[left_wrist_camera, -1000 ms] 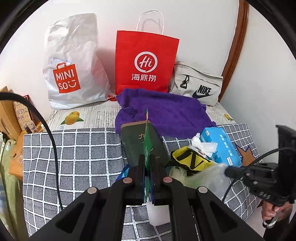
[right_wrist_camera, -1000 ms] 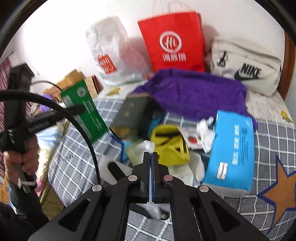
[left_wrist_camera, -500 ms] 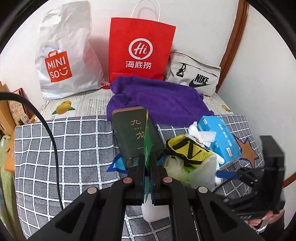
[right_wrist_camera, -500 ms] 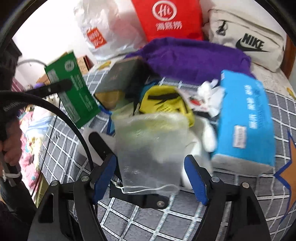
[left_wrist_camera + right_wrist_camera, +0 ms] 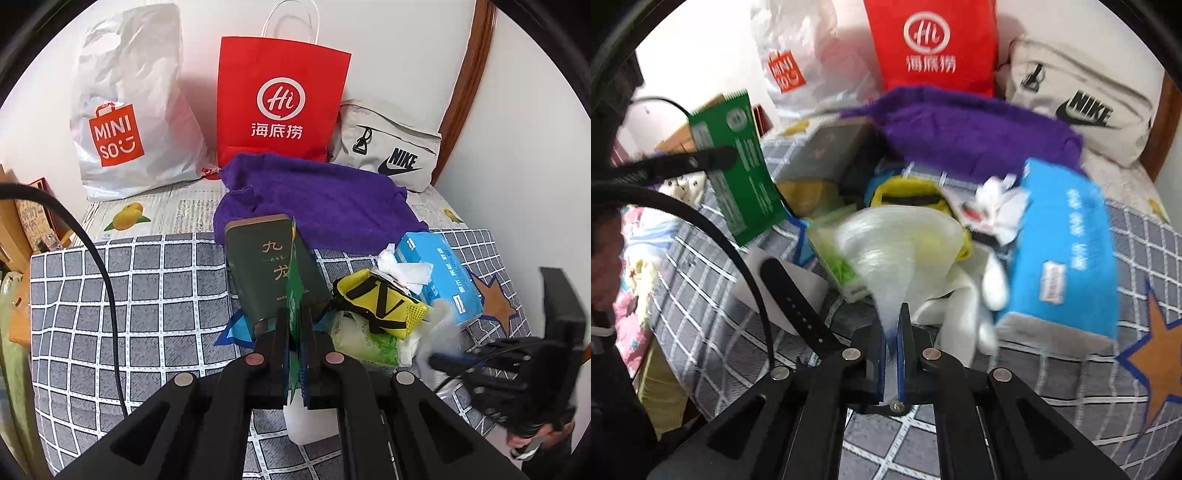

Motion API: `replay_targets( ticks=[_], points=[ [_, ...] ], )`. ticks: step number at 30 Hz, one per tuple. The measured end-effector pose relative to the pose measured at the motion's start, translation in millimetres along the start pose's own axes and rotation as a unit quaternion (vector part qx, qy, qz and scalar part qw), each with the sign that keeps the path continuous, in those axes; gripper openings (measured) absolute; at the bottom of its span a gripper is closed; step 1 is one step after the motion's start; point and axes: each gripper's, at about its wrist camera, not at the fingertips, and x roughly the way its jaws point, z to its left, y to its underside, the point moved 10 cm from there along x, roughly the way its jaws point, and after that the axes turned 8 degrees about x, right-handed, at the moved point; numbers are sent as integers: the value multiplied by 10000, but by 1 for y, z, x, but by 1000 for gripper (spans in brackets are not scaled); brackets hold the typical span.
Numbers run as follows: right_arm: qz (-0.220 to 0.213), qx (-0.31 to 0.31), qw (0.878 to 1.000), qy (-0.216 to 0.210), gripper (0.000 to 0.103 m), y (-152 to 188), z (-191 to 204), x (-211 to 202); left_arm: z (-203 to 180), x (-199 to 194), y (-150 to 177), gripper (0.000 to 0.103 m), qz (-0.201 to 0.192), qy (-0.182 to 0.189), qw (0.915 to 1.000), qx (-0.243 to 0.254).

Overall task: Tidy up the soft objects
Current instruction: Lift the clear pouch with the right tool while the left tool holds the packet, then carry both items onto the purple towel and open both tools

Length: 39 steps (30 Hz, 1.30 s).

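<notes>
Right hand-held gripper has just snapped its jaws closed on a clear plastic bag, pinching it above the pile on the checked bed cover. Left hand-held gripper is clamped on a green sachet. Looks like the pick-up step; next the bag probably wants lifting clear and stashing somewhere. Behind the pile: dark green book, blue tissue pack, purple towel. Readable stuff at the wall: MINISO bag, red "Hi" 海底捞 paper bag, NIKE pouch.
</notes>
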Motion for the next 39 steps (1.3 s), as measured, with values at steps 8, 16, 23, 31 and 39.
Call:
replay_targets(
  ticks=[8, 16, 23, 31, 39],
  points=[
    [-308, 235, 9985, -382, 5, -24, -8, -38, -3, -7, -13, 5, -139, 44, 9999, 58],
    [-612, 164, 9979, -144, 5, -63, -23, -54, 1, -7, -34, 5, -278, 157, 9995, 60],
    [-805, 257, 9964, 114, 5, -97, -52, -53, 4, 4, -60, 5, -309, 173, 9993, 103],
    [-857, 317, 9955, 248, 5, -138, -80, -35, 4, 20, -101, 5, -342, 212, 9990, 197],
    [-576, 690, 9953, 363, 5, -182, -119, 16, 10, 57, -140, 5, -190, 485, 9986, 84]
  ],
)
